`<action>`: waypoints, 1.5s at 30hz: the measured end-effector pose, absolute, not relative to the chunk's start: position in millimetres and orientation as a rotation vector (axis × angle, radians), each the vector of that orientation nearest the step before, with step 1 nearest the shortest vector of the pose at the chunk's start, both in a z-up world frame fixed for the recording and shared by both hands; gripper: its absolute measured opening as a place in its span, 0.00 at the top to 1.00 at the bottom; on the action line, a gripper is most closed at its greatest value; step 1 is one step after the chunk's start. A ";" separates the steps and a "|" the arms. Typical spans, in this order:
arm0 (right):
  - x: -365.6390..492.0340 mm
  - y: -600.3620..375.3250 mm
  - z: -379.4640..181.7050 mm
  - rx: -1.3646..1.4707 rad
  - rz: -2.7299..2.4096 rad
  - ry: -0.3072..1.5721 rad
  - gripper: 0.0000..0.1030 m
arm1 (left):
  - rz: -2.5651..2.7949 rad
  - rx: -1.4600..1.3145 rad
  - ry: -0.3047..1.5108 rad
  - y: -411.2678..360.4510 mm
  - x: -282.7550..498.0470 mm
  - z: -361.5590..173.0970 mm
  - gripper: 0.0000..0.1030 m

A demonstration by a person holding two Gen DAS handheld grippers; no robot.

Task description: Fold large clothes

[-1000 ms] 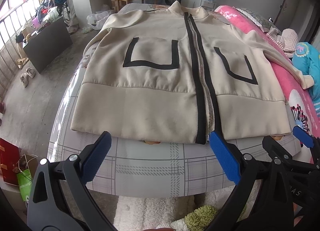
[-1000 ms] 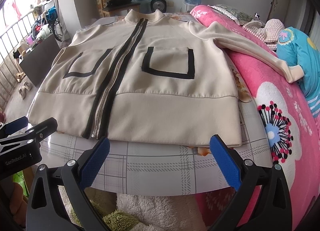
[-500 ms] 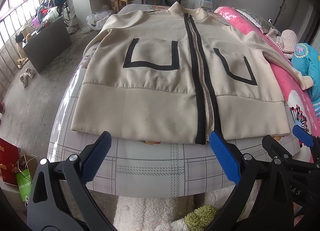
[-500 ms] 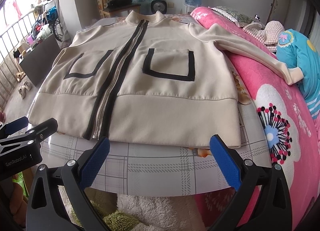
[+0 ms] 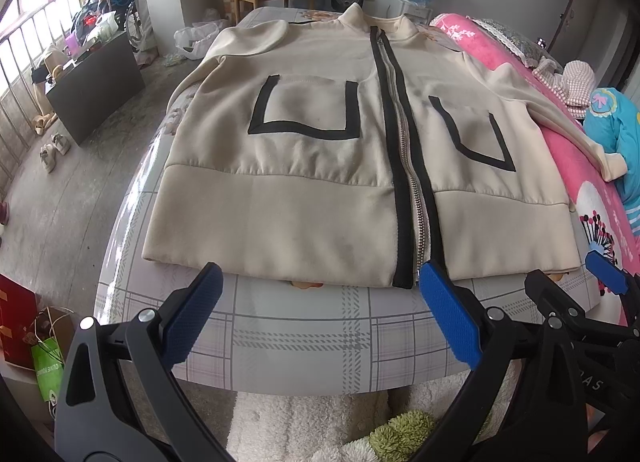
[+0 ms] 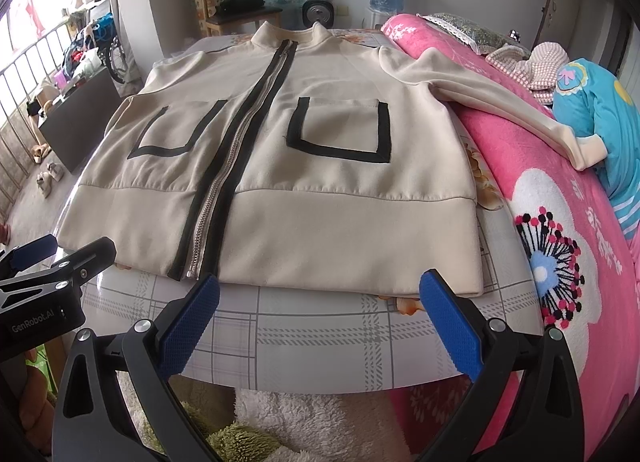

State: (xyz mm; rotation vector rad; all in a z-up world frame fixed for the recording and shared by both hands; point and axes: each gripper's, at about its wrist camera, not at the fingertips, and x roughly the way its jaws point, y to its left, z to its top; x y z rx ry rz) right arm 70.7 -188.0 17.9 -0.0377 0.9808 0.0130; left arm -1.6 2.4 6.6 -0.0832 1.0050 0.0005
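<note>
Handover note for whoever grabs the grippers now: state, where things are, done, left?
Left gripper: open, empty, hovering short of the hem.
Right gripper: open, empty, likewise short of the hem.
Jacket: flat on the table, front up, zipped, collar at the far end. One sleeve lies out over the pink blanket.
Done: laid out flat.
Left: all folds; probably sleeves in first.
</note>
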 end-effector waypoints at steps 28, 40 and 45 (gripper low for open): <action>72.6 -186.2 14.7 -0.035 0.013 0.986 0.05 | 0.003 -0.083 1.006 4.9 -2.6 6.1 0.08; 82.8 -184.1 6.4 -0.035 0.014 1.011 0.05 | 0.023 -0.076 1.026 12.1 7.1 -5.3 0.08; 91.2 -183.3 2.7 -0.034 0.015 1.027 0.05 | 0.032 -0.068 1.040 13.2 15.7 -10.1 0.08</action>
